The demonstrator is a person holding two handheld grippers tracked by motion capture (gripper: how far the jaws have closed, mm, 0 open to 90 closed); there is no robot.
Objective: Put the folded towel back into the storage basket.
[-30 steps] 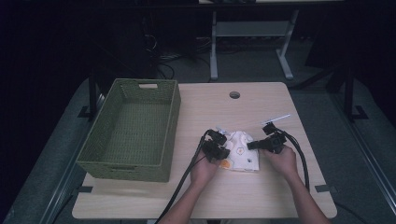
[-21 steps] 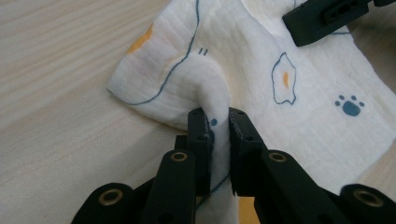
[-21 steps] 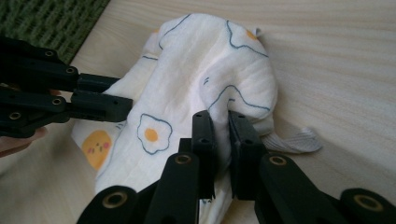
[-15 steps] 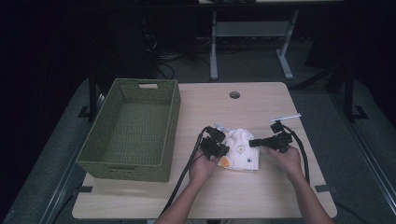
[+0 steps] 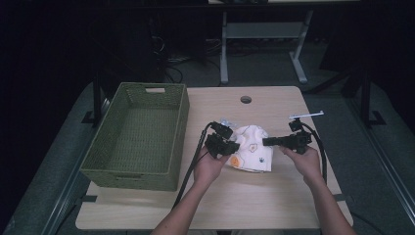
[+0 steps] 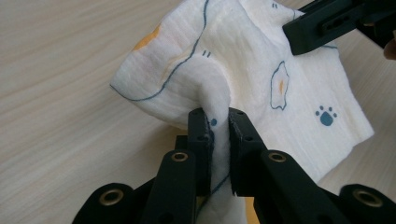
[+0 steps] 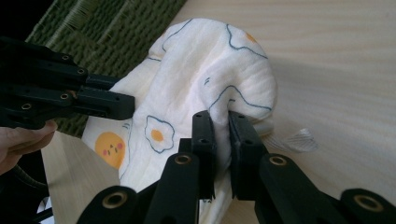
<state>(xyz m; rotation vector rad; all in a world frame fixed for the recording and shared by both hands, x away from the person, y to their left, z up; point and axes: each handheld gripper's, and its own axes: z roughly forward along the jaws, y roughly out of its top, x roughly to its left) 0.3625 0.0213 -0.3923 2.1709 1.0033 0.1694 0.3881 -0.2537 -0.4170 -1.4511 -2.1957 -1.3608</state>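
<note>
The white cloth (image 5: 252, 149), printed with fried eggs, paw marks and an orange face, lies bunched on the wooden table (image 5: 274, 205), a little right of the centre of the high view and just right of the green woven basket (image 5: 137, 134). It is held from both sides. The left gripper (image 5: 226, 144) sits at the cloth's left edge, at the middle of the frame, with the person's left hand (image 5: 210, 166) wrapped round its body from below; the forearm runs up from the bottom edge, slanting slightly right. The right gripper (image 5: 266, 142) lies nearly level and points left across the frame, its black jaws reaching the cloth's right edge, while the right hand (image 5: 306, 159) grips its rear end and the forearm enters from the lower right corner.

In the left gripper view, the left gripper (image 6: 218, 116) has its jaws pressed together on a pinched fold of the cloth (image 6: 261, 70), which bulges above them in the middle of the frame; the other gripper's jaws enter at the upper right. In the right gripper view, the right gripper (image 7: 220, 119) is likewise clamped on a fold of the cloth (image 7: 201, 70), whose rounded hump rises at centre frame. A small label tab (image 7: 299, 140) pokes from under the cloth at the right, and the basket (image 7: 116, 28) fills the upper left.
</note>
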